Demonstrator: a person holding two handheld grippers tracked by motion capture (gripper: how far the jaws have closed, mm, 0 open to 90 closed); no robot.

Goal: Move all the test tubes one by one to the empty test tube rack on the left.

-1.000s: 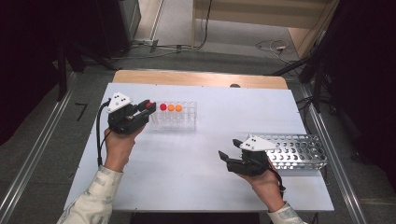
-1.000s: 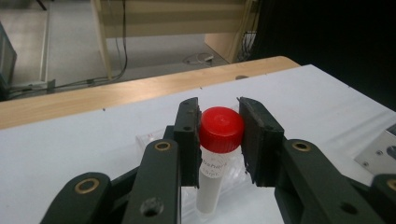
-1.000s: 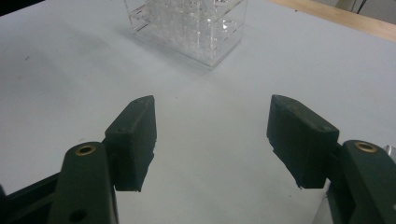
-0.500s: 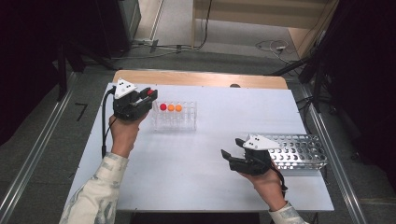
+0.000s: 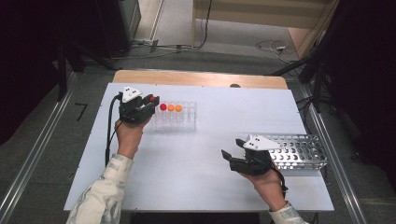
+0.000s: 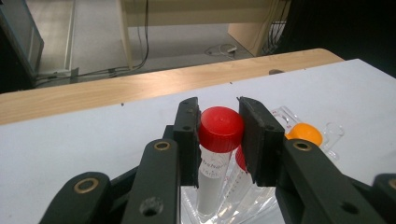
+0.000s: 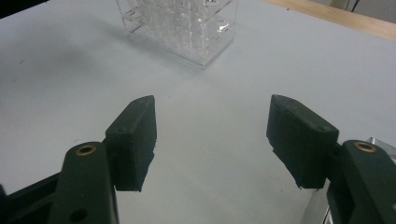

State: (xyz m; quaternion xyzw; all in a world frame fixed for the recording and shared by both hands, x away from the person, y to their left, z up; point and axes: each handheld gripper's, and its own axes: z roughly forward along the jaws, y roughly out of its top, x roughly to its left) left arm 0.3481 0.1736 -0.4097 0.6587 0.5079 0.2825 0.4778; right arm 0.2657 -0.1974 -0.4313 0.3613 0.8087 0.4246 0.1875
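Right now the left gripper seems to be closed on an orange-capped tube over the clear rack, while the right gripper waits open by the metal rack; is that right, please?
Not quite: the cap is red, not orange. The left gripper view shows the left gripper closed on a red-capped tube over the clear rack; orange caps sit farther along. The right gripper does wait open by the metal rack.

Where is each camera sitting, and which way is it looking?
High view: above the person's side, looking forward and down on the white table; both forearms, left gripper and right gripper show.
Left gripper view: on the left gripper, looking along its jaws clamped on a red-capped tube.
Right gripper view: on the right gripper, looking along its open jaws across the table.
Shared: all three show the clear rack.
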